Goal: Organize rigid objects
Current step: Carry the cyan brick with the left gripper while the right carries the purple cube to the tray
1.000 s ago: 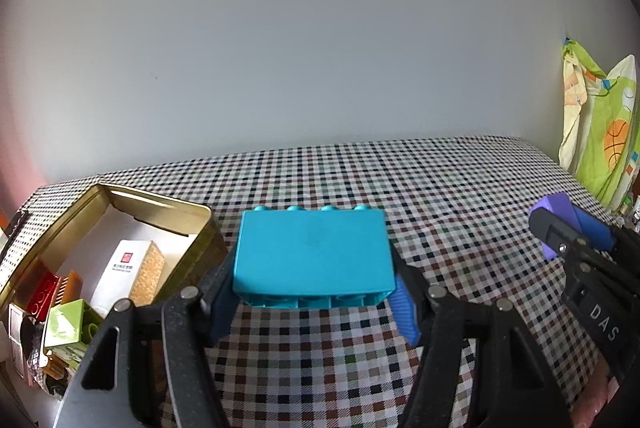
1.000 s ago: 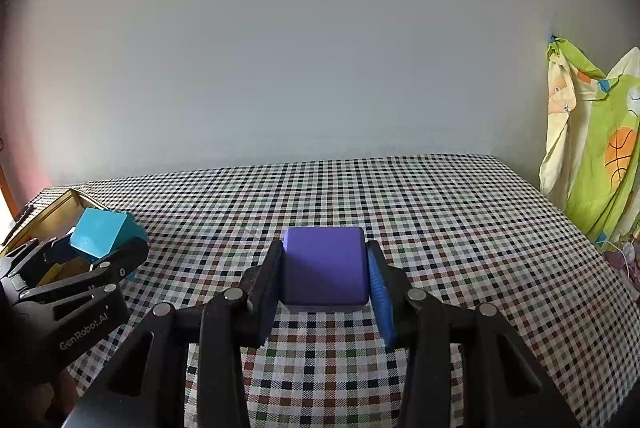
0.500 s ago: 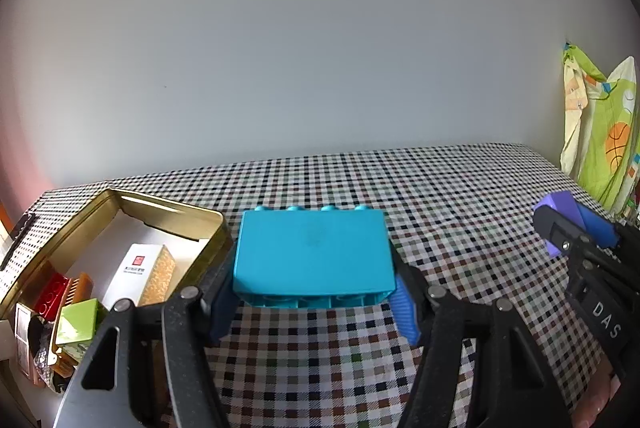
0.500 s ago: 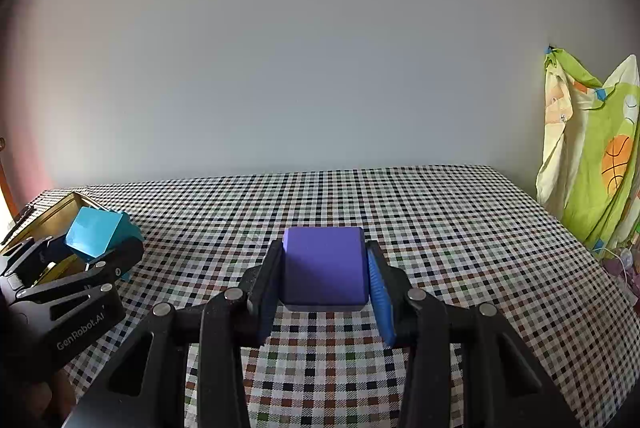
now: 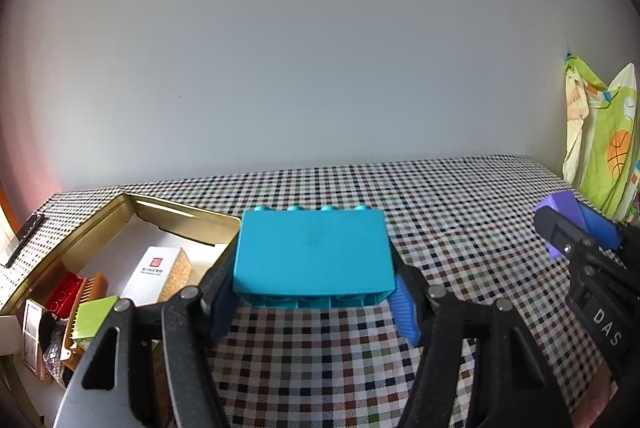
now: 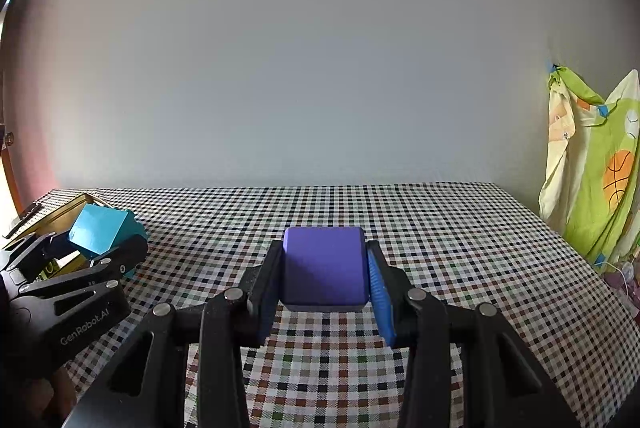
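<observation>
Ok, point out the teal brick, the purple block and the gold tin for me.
teal brick (image 5: 312,252), left wrist view, on its flat top face.
purple block (image 6: 324,268), right wrist view, on its top face between the fingers.
gold tin (image 5: 188,214), left wrist view, on its far rim.

Maker's names show on both hand-held grippers above a checked tablecloth.

"GenRobot.AI" runs in pale letters along the black side of the left gripper (image 6: 86,248), seen from the right wrist camera; the letters "DAS" stand on the black body of the right gripper (image 5: 576,228) at the edge of the left wrist view, the rest of that word cut off. In the gold tin (image 5: 80,228), a white box (image 5: 154,278) carries a small red square logo with a line of dark print beneath it, too small to read.
</observation>
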Demonstrator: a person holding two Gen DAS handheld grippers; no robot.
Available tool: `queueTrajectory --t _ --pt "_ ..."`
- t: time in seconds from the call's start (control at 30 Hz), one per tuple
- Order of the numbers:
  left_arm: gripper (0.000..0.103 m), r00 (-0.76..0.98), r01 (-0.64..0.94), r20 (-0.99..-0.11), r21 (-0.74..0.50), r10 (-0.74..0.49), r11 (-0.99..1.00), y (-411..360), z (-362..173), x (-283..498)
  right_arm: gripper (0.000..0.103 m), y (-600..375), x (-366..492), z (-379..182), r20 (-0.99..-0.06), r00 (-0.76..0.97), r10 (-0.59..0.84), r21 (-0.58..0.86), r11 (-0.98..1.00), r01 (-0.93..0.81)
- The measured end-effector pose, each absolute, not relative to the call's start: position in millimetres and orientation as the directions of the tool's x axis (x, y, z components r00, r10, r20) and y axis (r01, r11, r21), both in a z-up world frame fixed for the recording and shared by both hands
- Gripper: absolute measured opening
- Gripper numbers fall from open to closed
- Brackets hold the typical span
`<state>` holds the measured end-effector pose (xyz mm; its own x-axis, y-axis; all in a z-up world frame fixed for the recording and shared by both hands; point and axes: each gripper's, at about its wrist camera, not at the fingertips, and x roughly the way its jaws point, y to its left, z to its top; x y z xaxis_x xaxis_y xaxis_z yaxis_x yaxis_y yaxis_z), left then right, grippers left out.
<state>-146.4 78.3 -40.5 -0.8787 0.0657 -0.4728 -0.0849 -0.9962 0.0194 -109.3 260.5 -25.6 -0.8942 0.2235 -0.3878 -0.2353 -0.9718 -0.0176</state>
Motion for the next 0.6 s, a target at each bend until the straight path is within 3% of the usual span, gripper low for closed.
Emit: queueTrajectory --t 0.6 --pt "0.064 -0.905 -0.066 -0.422 0.020 0.052 -0.998 60 -40 -129 0.043 240 -99 -24 -0.342 -0.919 0.198 -0.041 -0.980 -0.196"
